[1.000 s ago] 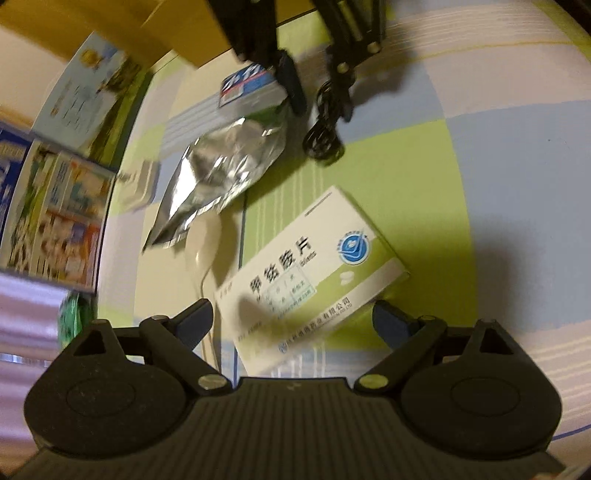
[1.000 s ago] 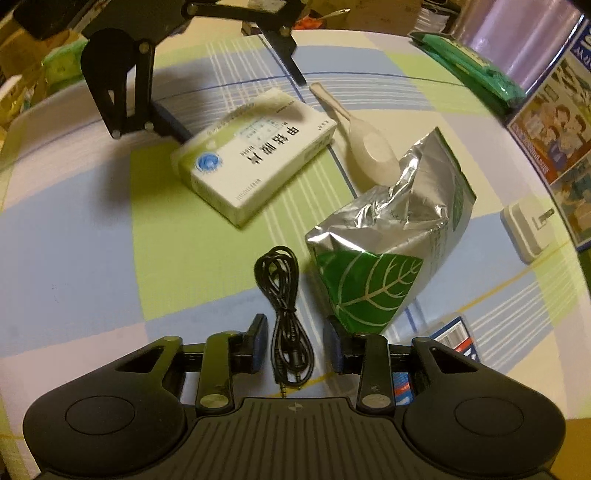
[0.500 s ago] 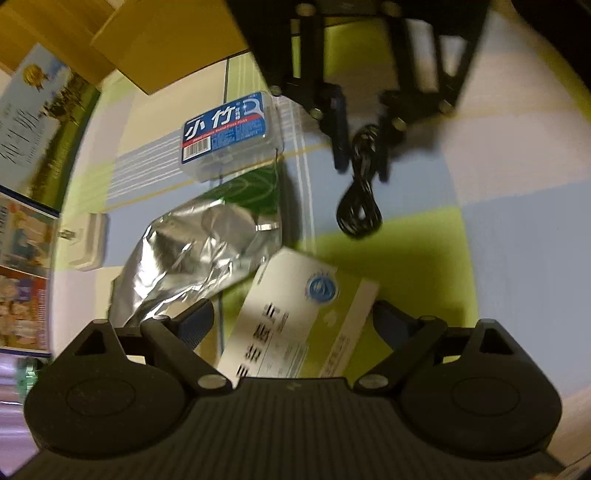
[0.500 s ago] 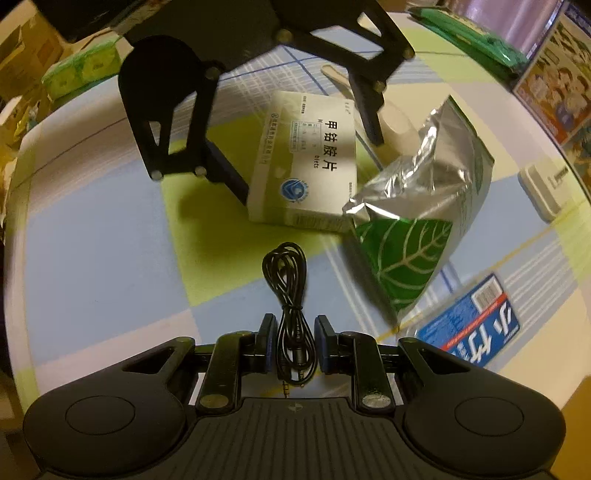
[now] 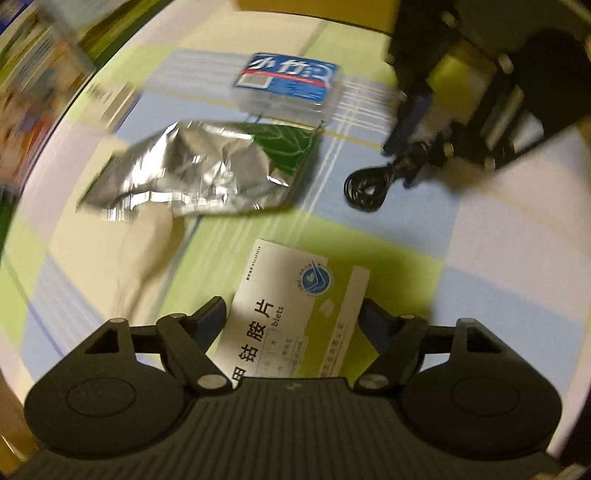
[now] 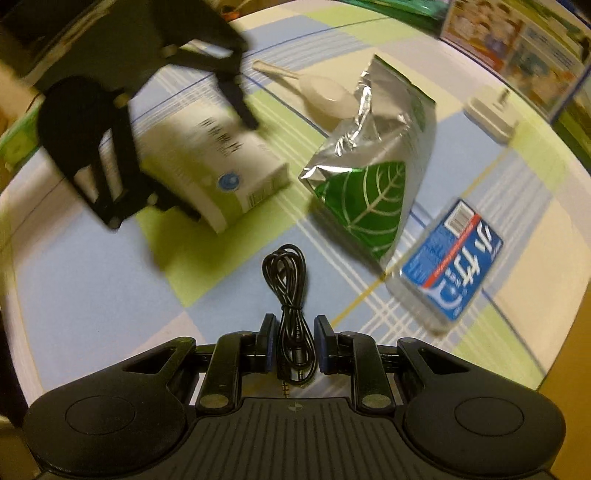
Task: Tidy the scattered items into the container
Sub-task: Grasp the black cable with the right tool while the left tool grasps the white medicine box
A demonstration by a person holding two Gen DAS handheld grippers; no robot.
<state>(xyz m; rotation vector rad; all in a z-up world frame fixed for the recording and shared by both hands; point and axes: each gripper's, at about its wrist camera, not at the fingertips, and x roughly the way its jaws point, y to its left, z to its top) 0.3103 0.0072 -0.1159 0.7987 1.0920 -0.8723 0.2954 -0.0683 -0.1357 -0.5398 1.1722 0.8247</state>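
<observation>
A white-and-green medicine box (image 5: 295,295) sits between the fingers of my left gripper (image 5: 293,314), which is shut on its sides. From the right wrist the same box (image 6: 207,166) looks tilted, with a shadow under it. My right gripper (image 6: 294,332) is shut on the tail of a coiled black cable (image 6: 286,273). In the left wrist view the cable (image 5: 364,188) trails out from that gripper (image 5: 424,140). A silver foil pouch (image 6: 373,155) with a green leaf print lies between the box and a blue-labelled clear case (image 6: 450,266).
A white spoon (image 6: 325,94) lies behind the pouch and a white adapter (image 6: 489,114) sits farther right. Everything rests on a checked blue, green and cream cloth (image 6: 92,295). Printed posters (image 6: 517,33) line the far edge. A brown surface (image 5: 314,5) borders the cloth beyond the blue case.
The left fingers have narrowed onto the medicine box, which has turned and tilted. The right fingers have come together on the cable. Both views have swung sideways.
</observation>
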